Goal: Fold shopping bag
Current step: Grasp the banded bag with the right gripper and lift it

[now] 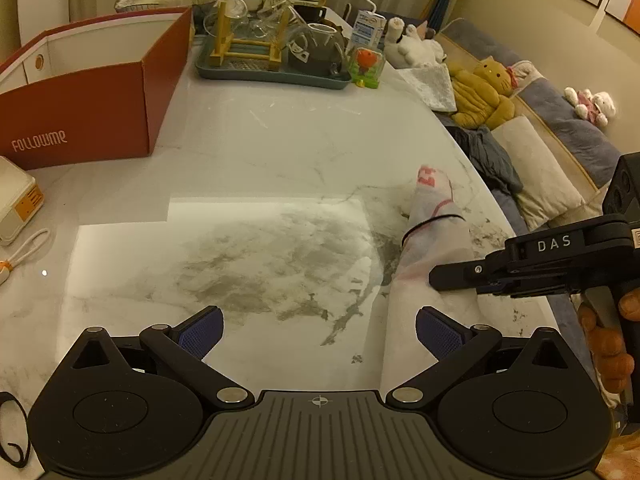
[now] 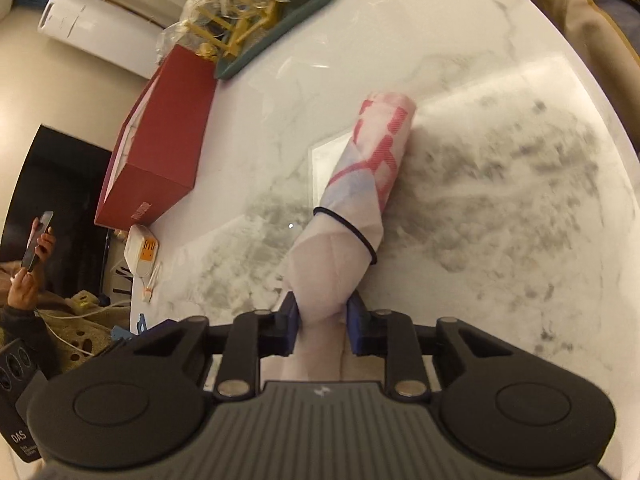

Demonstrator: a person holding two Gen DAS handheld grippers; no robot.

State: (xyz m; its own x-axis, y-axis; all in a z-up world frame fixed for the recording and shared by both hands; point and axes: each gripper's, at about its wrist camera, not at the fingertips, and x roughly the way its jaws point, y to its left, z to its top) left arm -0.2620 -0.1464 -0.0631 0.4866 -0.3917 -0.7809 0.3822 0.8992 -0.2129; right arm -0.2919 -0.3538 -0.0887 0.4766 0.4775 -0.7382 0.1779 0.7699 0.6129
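The right claw (image 2: 320,322) is clamped on the near end of the shopping bag (image 2: 362,184), its blue pads (image 2: 289,320) pressing the white plastic from both sides. The bag is rolled into a tube, bound by a black elastic band (image 2: 352,230), and lies near the counter's (image 1: 248,152) right edge, its red-printed end pointing away. The left claw (image 1: 320,336) hovers over bare marble with its jaws wide apart. Farther off, a red box (image 1: 84,96) stands at the left edge and a teal tray of glassware (image 1: 272,68) at the far end.
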